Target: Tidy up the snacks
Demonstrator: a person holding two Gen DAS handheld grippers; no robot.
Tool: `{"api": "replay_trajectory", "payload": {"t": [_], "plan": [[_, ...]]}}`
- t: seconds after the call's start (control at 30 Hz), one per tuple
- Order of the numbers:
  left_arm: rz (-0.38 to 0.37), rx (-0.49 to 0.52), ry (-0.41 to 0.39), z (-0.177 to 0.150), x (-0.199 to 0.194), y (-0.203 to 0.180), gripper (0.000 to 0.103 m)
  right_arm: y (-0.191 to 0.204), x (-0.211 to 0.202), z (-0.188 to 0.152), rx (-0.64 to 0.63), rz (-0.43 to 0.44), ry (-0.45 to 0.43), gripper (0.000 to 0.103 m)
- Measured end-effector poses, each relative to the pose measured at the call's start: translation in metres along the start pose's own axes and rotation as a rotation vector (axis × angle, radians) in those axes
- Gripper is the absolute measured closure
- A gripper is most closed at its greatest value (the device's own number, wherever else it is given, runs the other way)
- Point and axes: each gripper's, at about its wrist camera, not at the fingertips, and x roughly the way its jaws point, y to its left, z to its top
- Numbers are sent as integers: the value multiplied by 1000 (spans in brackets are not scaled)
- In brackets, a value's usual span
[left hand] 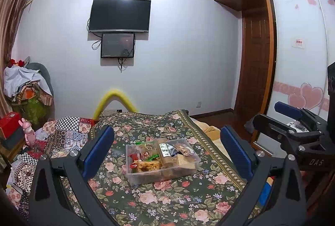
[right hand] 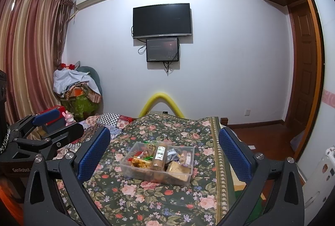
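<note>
Two grippers are up in front of me, and both have their blue-padded fingers spread wide with nothing between them. My left gripper frames the clear plastic snack box squarely between its two fingers, the box lying out ahead of the fingertips on the floral bedspread and touching neither pad. My right gripper frames the same box between its fingers too, again ahead of the tips and apart from them.

Inside the box, toward my left finger, lies a clear pack of orange-brown crunchy snack with small red and green wrapped sweets just behind it. A tall brown tube with a white label runs down the middle. Toward my right finger sit pale tan wafer-like blocks and a bag of nuts, with a dark foil packet beside the tube.

Beyond my left finger's outer side a patchwork quilt covers the bed. Past the fingertips, a wall-mounted television hangs above a smaller screen.
</note>
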Motion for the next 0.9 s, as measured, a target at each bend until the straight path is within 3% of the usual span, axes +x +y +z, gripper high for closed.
{"api": "replay_trajectory", "payload": {"t": [0.9], "plan": [[-24, 4, -6, 3, -5, -6, 0, -1, 1, 1, -7, -10, -7, 0]]}}
